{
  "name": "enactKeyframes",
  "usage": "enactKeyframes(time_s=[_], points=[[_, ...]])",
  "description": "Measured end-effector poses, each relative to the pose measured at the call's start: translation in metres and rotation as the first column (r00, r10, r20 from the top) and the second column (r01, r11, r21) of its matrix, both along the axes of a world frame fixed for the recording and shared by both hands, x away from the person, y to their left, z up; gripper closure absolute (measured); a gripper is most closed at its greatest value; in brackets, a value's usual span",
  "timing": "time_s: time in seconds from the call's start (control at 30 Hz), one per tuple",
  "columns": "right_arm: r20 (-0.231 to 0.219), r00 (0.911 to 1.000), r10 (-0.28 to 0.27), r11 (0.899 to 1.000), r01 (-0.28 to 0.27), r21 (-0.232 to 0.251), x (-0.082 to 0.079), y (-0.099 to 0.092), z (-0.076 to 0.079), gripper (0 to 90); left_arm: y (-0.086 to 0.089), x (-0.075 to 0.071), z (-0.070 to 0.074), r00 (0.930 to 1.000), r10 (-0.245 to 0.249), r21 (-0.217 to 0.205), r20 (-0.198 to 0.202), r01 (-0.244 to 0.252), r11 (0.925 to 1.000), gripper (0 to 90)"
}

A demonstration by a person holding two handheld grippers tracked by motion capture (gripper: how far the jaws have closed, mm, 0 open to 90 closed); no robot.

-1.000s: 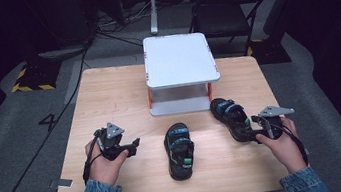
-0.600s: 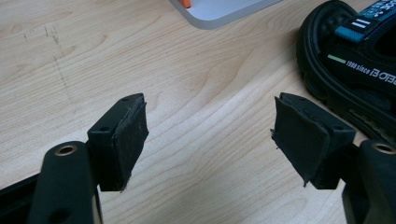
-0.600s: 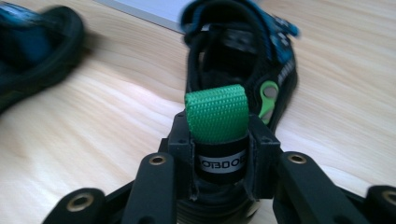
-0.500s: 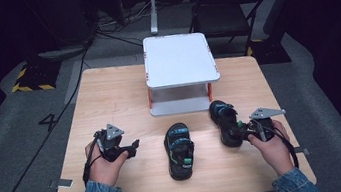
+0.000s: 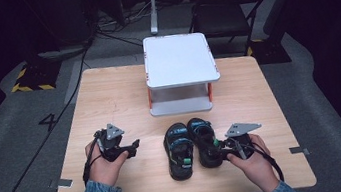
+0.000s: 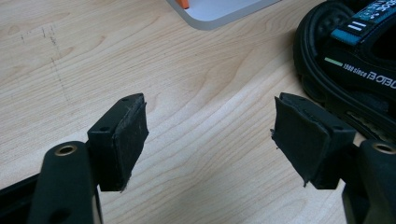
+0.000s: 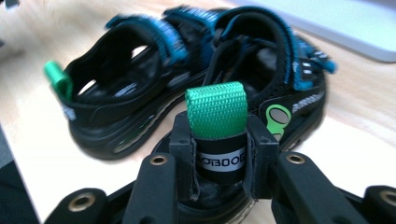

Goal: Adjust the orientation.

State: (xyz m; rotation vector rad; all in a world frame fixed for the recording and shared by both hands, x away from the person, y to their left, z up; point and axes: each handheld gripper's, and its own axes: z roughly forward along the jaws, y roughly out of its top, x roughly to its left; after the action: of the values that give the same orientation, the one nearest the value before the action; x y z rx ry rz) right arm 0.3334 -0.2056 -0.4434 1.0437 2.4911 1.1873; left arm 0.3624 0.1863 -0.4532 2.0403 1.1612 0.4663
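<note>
High view: wooden table (image 5: 108, 99) fills the middle of the frame, a white two-tier stand (image 5: 178, 59) with orange posts sits at upper centre of it. Two black sandals with blue straps lie side by side just below the stand, at lower centre of the frame. Left sandal (image 5: 178, 150) sits free on the table, toe toward the stand. Right sandal (image 5: 204, 139) lies just beside it, the two look to be touching or nearly so along their inner edges. Right gripper (image 5: 224, 150) sits at lower right of the frame, in the person's right hand (image 5: 251, 163), and it grips the right sandal at the heel. Right gripper view: both jaws press on the heel tab either side of the green pull loop (image 7: 216, 109), which stands upright between them at centre frame; jaws have just been closing and now clamp the heel strap, narrow gap. Left sandal shows at upper left of that view, blurred. Left gripper (image 5: 132, 145) sits at lower left of the high view in the left hand (image 5: 105, 163), well apart from the sandals. Left gripper view: jaws stand wide apart, bare wood between them, hold nothing; edge of a sandal at upper right, stand's base at top.
</note>
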Motion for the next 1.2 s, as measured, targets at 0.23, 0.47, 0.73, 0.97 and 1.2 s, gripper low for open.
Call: enactKeyframes(time_s=[0.23,0.47,0.73,0.97,1.2], points=[[-0.035,0.9981,0.051,0.999,-0.052,-0.015,-0.011,0.008,-0.003,69.3,-0.001,0.002,0.000,1.0000,-0.003,0.004,-0.002,0.003,1.0000,26.6],[-0.048,0.9932,0.106,0.994,-0.107,-0.026,-0.021,0.017,-0.006,69.3,-0.001,0.003,-0.001,1.0000,-0.007,0.000,-0.004,0.007,1.0000,26.5],[-0.062,0.9834,0.171,0.984,-0.173,-0.033,-0.025,0.016,-0.005,64.7,0.000,0.002,-0.001,1.0000,-0.002,-0.004,-0.002,0.002,1.0000,26.5],[-0.004,0.9867,0.163,0.987,-0.163,0.016,-0.027,0.014,0.009,40.7,0.001,0.002,0.000,1.0000,0.002,-0.007,0.000,-0.002,1.0000,26.5],[0.008,0.9955,0.094,0.991,-0.095,0.093,-0.021,0.009,0.020,47.6,0.001,0.003,0.000,1.0000,0.005,-0.007,-0.003,-0.005,1.0000,26.5]])
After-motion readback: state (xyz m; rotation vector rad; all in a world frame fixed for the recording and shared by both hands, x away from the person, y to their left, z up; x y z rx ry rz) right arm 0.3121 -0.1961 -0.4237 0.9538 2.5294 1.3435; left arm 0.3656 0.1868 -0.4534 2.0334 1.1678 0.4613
